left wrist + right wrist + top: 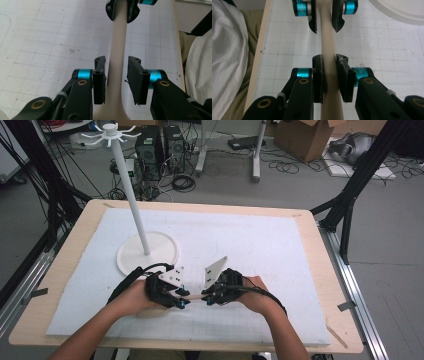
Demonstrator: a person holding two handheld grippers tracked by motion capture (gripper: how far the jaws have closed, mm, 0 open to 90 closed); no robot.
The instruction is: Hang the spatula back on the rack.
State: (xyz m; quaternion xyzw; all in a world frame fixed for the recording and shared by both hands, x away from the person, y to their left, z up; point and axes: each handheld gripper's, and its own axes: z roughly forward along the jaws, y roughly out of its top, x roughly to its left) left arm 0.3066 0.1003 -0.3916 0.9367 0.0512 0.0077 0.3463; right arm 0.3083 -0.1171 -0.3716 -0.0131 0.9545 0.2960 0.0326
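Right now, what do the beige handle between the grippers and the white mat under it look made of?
The beige handle: probably smooth matte plastic or light wood; even colour, no visible grain. The white mat: likely foam board or paper sheet, matte, with a faint printed grid.

Hidden in the high view behind both hand-held grippers: most of the beige handle (192,295), a short stretch alone showing between the left hand-held gripper (182,298) and the right hand-held gripper (206,298). Cut off at the bottom edge of the left gripper view: the handle's widening end (110,113), its shape not to be told. Cut by the top right corner of the right gripper view: the white stand base (399,11). Too small to read: faint marks on the counter mat (74,50).
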